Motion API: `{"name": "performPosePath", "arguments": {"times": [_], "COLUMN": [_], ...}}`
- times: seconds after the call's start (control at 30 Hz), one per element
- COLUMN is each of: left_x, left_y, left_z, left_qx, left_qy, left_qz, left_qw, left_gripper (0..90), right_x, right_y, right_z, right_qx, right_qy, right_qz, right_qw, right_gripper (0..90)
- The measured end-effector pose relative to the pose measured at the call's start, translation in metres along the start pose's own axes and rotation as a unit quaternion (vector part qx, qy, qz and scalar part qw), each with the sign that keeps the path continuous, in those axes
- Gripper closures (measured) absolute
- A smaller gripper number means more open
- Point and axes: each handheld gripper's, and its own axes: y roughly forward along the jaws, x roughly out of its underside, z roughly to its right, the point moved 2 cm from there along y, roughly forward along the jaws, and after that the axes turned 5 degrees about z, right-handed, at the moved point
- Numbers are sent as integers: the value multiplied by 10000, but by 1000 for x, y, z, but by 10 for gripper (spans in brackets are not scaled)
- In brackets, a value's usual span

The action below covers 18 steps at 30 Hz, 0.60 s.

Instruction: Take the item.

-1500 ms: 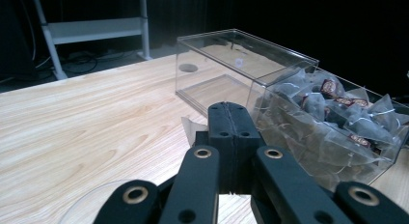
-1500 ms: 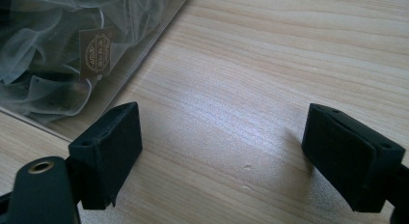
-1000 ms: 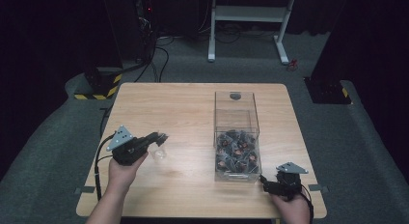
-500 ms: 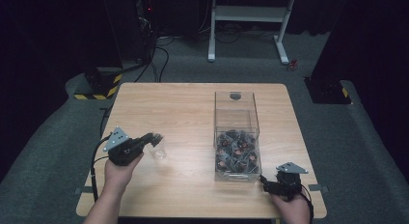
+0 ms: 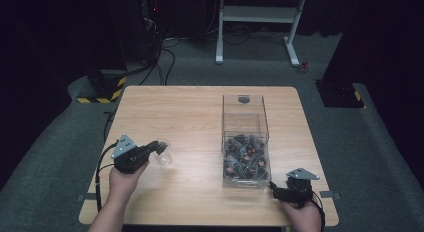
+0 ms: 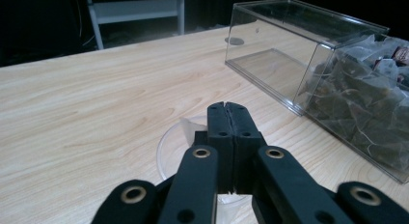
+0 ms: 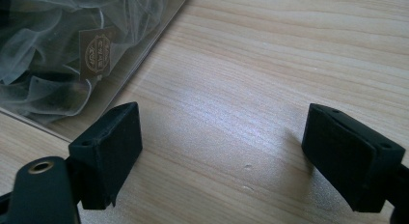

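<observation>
Gripping the thin rim of a clear, round plastic cup [image 5: 164, 153], the left gripper [image 5: 159, 146] is holding it at the table's [image 5: 190, 117] left side, jaws pinched together. The right gripper [image 7: 219, 151] is resting wide open beside the clear box [image 5: 245, 142] of gauzy pyramid tea bags [image 5: 246, 159]; bringing the cup nearer looks next.

the one piece of print sits on a small brown paper tag [image 7: 95, 51] in the right gripper view, pressed against the inside of the clear plastic box wall [image 7: 140, 50] among the gauzy white tea bags [image 7: 38, 35]. the tag carries pale lettering in a few short stacked lines, turned sideways, and it is too blurred to make out any word. in the left gripper view a corner of a dark red tag [image 6: 400, 52] shows inside the same box, its print also unreadable. the yellow and black striped strip [image 5: 111, 89] on the floor bears no words.
</observation>
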Motion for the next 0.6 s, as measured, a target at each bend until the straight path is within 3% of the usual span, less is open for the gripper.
{"name": "performPosePath", "arguments": {"times": [0.13,0.43,0.47,0.6], "left_x": [1,-1,-1,2], "left_y": [1,-5,-6,-10], "left_z": [0,-3,-3,-5], "left_qx": [-19,-178,-164,-205], "left_qy": [-2,-183,-204,-304], "left_qz": [-28,-32,-35,-121], "left_qw": [10000,9997,9997,9993], "left_gripper": [839,475,401,289], "right_x": [0,0,0,0], "right_y": [0,0,0,0], "right_z": [0,0,0,0], "right_qx": [0,-1,-1,0], "right_qy": [0,-1,-1,-3], "right_qz": [0,1,1,1], "right_qw": [10000,10000,10000,10000], "right_gripper": [140,140,140,140]}}
